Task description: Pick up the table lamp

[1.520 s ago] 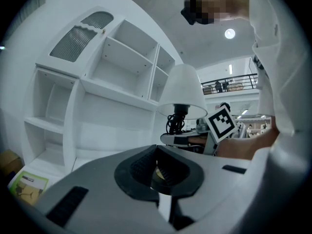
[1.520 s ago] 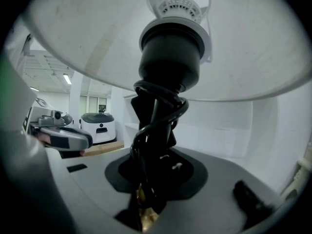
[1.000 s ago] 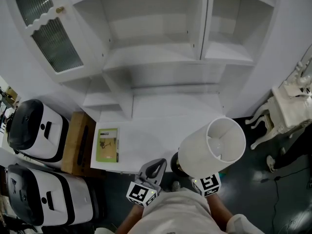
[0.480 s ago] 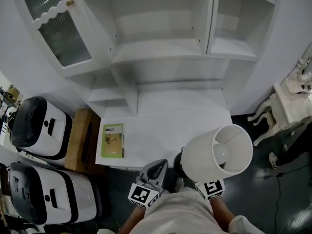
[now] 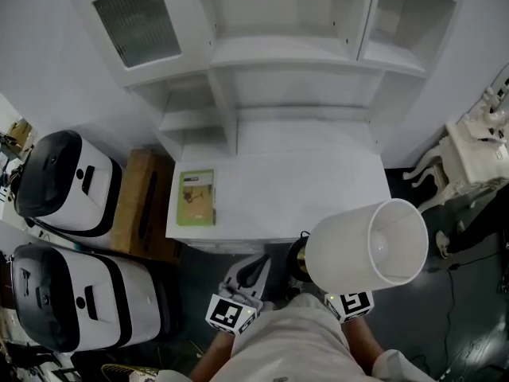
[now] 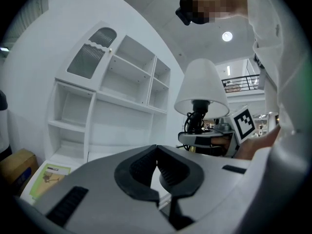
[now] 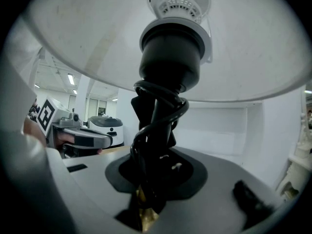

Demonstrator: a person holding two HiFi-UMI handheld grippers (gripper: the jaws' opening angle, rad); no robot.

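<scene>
Overhead, a white hutch (image 5: 294, 54) fills the upper part of the head view. Its open shelf compartments face the person, and a ribbed glass door (image 5: 135, 18) stands at its upper left. Beneath it lies the white tabletop (image 5: 302, 185). To the left of the tabletop stand two black-and-white machines (image 5: 64, 189), one nearer the person than the other. At the far right is a white carved piece of furniture (image 5: 477, 153). A brown box (image 5: 143, 205) sits between the farther machine and the tabletop; what it holds cannot be made out.

The table lamp (image 5: 367, 245) is off the tabletop, held in the air at the tabletop's near right corner. Its white shade (image 5: 382, 241) is tilted so that the open top faces the head camera. A green booklet (image 5: 196, 198) lies flat by the tabletop's left edge.

The right gripper (image 7: 155, 177) has its jaws clamped on the lamp's black stem (image 7: 163, 126), just below the socket. A black cord (image 7: 146, 143) is wound around the stem, and the shade spreads directly above the jaws. The left gripper (image 6: 157, 152) is just left of the lamp and apart from it. Its jaws are together with nothing between them.
</scene>
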